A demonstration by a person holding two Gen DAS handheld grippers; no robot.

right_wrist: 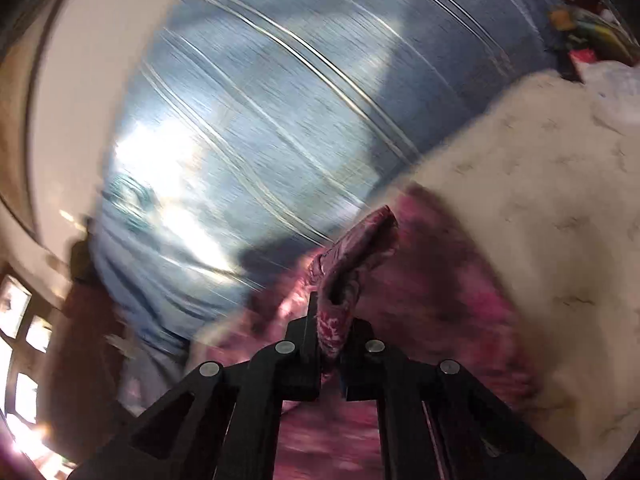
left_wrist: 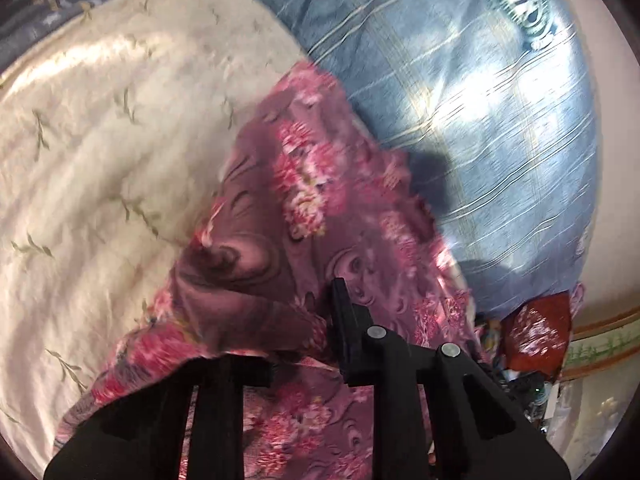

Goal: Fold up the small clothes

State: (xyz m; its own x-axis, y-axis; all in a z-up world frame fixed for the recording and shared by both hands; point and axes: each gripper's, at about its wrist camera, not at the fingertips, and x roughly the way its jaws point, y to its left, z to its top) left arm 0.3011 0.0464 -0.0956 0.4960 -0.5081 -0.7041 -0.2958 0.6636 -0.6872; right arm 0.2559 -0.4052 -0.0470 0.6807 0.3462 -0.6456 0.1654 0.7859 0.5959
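A purple-pink floral cloth (left_wrist: 296,200) hangs lifted over the bed in the left wrist view. My left gripper (left_wrist: 304,320) is shut on its near edge; the cloth drapes over and hides the left finger, and the right finger (left_wrist: 344,320) shows. In the right wrist view my right gripper (right_wrist: 332,320) is shut on a bunched corner of the same floral cloth (right_wrist: 360,248), which sticks up between the fingers. The rest of the cloth trails blurred below.
A cream embroidered sheet (left_wrist: 100,160) and a blue striped sheet (left_wrist: 460,100) cover the bed; both also show in the right wrist view, cream sheet (right_wrist: 540,220) and blue sheet (right_wrist: 260,120). A red patterned item (left_wrist: 536,332) lies at the bed's edge.
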